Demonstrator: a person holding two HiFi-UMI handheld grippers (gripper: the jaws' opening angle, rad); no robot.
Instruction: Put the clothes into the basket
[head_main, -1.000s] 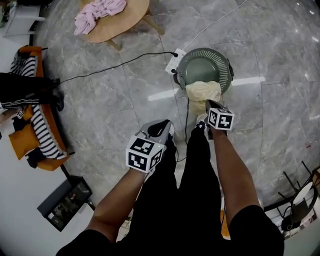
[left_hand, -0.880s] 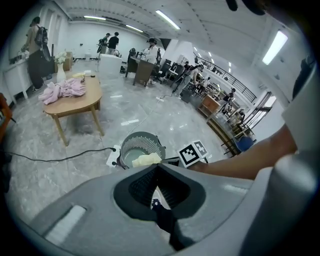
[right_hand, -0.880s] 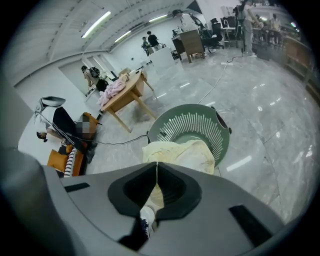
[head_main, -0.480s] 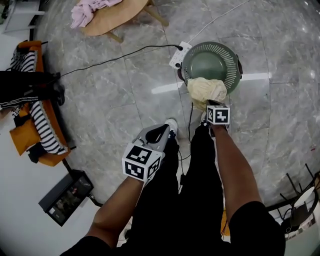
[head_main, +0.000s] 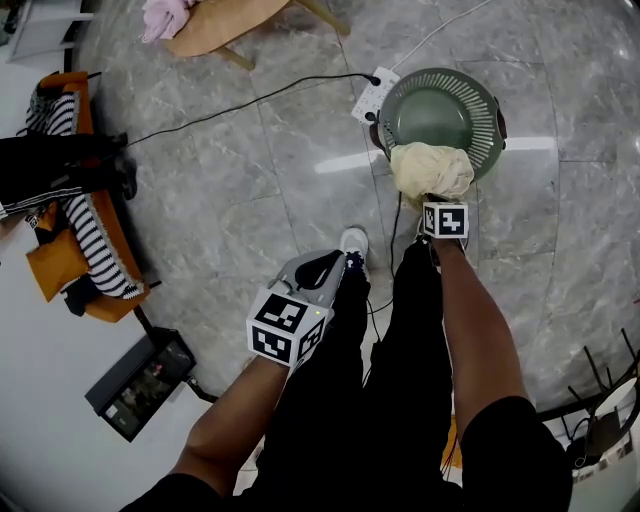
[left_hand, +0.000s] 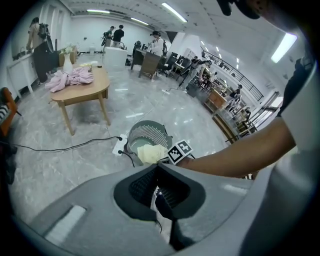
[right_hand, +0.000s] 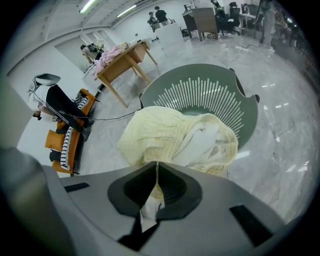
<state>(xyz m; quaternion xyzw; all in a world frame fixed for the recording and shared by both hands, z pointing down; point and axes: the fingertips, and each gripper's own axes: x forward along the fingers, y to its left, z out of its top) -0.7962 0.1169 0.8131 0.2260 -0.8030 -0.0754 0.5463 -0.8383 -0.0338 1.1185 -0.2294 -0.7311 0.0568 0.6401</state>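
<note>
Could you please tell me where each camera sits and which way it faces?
Head view: on the head, facing steeply down; shows forearms, legs, left gripper, right gripper.
Left gripper view: on the left gripper, facing the basket; shows the right forearm.
Right gripper view: on the right gripper, facing down at the yellow garment it clamps.
Shared by all: basket, yellow garment.

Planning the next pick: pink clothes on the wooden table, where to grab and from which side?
Probably a raised fold atop the pink clothes, from above: they lie in a loose crumpled heap on the wooden table, so no flat edge offers itself.
</note>
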